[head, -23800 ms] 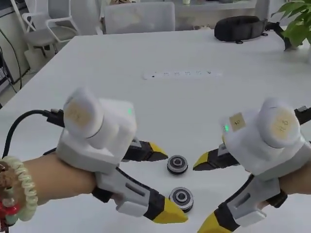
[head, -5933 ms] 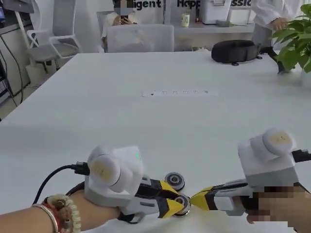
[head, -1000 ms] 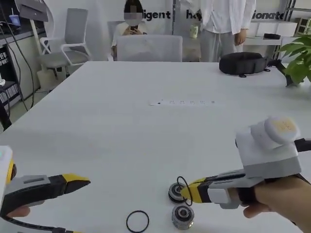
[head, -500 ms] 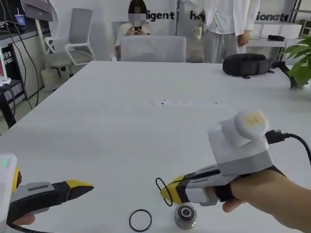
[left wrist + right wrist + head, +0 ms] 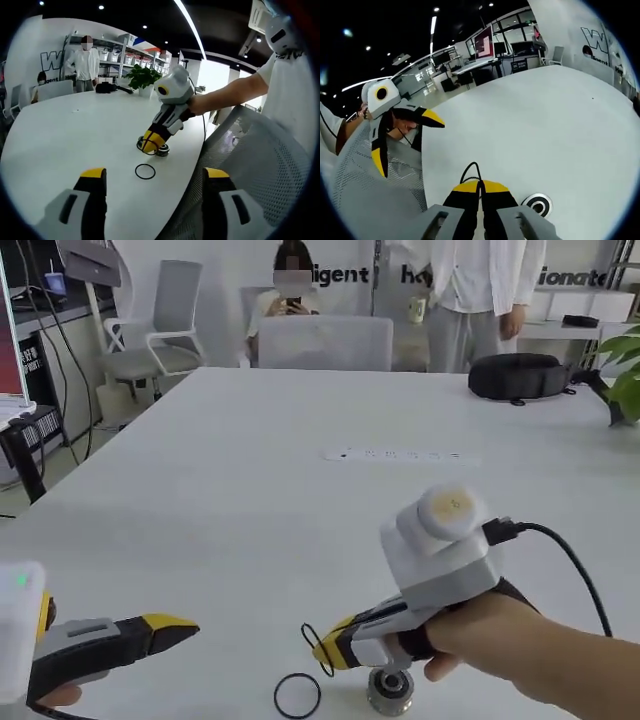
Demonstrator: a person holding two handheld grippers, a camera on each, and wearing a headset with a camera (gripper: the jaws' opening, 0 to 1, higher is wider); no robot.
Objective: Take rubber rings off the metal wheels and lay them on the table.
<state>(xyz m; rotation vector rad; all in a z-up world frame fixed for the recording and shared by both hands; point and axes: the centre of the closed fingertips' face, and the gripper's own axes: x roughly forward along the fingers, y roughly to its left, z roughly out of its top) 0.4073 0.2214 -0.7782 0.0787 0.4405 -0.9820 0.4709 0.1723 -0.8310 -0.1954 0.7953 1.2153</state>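
R claw (image 5: 480,186) clamped shut, yellow tips together, pinching a black rubber ring (image 5: 471,173). Rt gripper view gives the jaw contact; head view gives the ring held upright at the tips, w/ R hand (image 5: 470,635) behind. L claw (image 5: 155,174) jaws spread wide, at near left. 2nd ring (image 5: 297,696) lies flat on white tabletop (image 5: 250,520), just beside metal wheel (image 5: 390,690), not touching it. Wheel sits below R hand. Wall lettering (image 5: 342,274) part-legible: "igent", "ionate".
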